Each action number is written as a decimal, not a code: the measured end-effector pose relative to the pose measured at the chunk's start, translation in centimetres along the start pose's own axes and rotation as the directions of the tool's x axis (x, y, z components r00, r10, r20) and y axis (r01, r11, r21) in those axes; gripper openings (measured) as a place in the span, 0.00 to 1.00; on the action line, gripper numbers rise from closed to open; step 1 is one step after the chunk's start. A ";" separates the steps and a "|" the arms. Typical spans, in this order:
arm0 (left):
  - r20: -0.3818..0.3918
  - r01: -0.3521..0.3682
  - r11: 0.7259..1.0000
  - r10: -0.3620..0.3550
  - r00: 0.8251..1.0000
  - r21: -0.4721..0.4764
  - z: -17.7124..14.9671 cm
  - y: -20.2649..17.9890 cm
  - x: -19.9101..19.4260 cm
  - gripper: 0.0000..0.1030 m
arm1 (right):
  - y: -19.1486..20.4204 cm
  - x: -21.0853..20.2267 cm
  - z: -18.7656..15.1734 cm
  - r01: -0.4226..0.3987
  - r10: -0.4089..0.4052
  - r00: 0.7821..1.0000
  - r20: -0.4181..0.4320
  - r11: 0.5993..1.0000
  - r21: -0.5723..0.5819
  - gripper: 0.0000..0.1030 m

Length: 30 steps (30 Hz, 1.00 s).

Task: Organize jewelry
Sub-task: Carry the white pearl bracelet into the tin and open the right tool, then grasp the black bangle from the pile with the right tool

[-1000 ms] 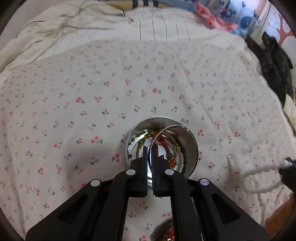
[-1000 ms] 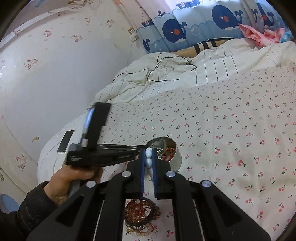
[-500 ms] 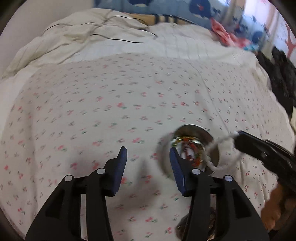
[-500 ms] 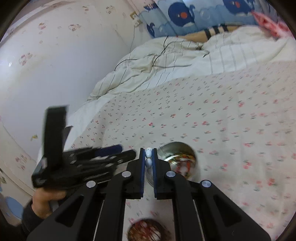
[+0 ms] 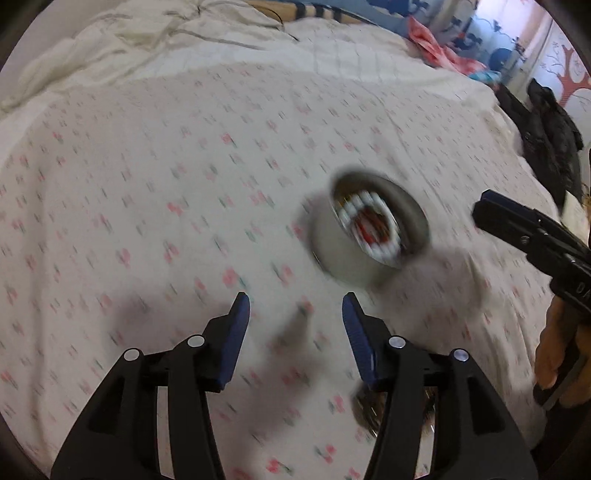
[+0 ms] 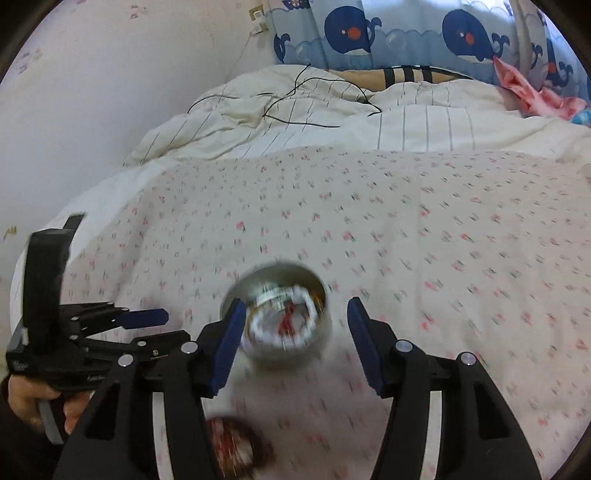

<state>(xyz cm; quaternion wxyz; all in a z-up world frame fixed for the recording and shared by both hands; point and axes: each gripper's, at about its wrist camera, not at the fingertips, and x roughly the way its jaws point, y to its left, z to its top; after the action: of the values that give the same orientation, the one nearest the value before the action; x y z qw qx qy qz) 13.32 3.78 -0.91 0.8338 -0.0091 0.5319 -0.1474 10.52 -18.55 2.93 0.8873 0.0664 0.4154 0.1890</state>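
A round metal tin [image 5: 369, 236] stands on the cherry-print bedspread; it also shows in the right wrist view [image 6: 284, 325]. Inside lies a white bead bracelet [image 5: 369, 229] over red and gold jewelry, blurred; the bracelet shows in the right wrist view too [image 6: 284, 321]. My left gripper [image 5: 295, 325] is open and empty, short of the tin and to its left. My right gripper [image 6: 293, 332] is open and empty, just above and behind the tin. A pile of dark brown bead bracelets [image 6: 236, 446] lies near the bed's front edge, partly hidden by fingers.
A crumpled striped duvet [image 6: 332, 110] with a black cable lies at the bed's far end. Whale-print curtains [image 6: 406, 33] hang behind. Dark clothing [image 5: 546, 136] sits at the right edge. The wall is at the left.
My right gripper opened and let go of the white bead bracelet, which now lies in the tin. My left gripper opened earlier, released the tin and drew back to the left.
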 end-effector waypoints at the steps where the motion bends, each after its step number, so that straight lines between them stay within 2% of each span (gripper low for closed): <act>1: -0.012 0.019 1.000 -0.019 1.000 0.005 -0.9 -0.3 0.1 0.48 | 0.0 -0.3 -0.7 -0.005 0.005 1.000 -0.019 1.000 -0.005 0.54; 5: -0.021 0.031 0.999 -0.031 0.999 -0.014 -3.5 -0.4 -0.2 0.48 | 0.7 -0.9 -5.0 -0.034 0.028 0.994 -0.107 0.998 -0.053 0.54; 10: -0.012 0.054 0.992 -0.056 0.998 -0.117 -4.7 1.5 -0.1 0.48 | 2.7 0.2 -6.4 -0.056 0.039 0.990 -0.139 0.991 -0.121 0.33; 12: 0.001 0.075 0.986 -0.076 0.997 -0.150 -4.6 2.2 -0.2 0.52 | 3.2 0.9 -6.8 -0.059 0.037 0.987 -0.158 0.989 -0.136 0.22; 15: -0.001 0.083 0.983 -0.085 0.996 -0.163 -4.5 2.4 0.0 0.54 | 3.7 1.5 -7.2 -0.033 0.005 0.985 -0.171 0.986 -0.163 0.20; 24: -0.005 0.072 0.989 -0.073 0.997 -0.129 -4.5 1.5 0.1 0.56 | 4.4 3.6 -7.5 -0.053 0.016 0.976 -0.218 0.984 -0.169 0.18; 27: 0.000 0.069 0.989 -0.070 0.998 -0.134 -4.4 1.5 0.1 0.58 | 4.8 3.9 -7.6 -0.038 0.001 0.979 -0.203 0.983 -0.181 0.09; 30: 0.003 0.067 0.988 -0.067 0.998 -0.142 -4.2 1.6 0.1 0.59 | 4.8 3.2 -7.4 -0.057 0.027 0.983 -0.180 0.985 -0.163 0.09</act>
<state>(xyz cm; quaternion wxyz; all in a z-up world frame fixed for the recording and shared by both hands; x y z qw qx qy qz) 10.01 5.84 -3.13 0.8253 -0.0860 0.5411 -0.1370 5.45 -13.16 -2.83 0.8450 -0.0166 0.4738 0.2473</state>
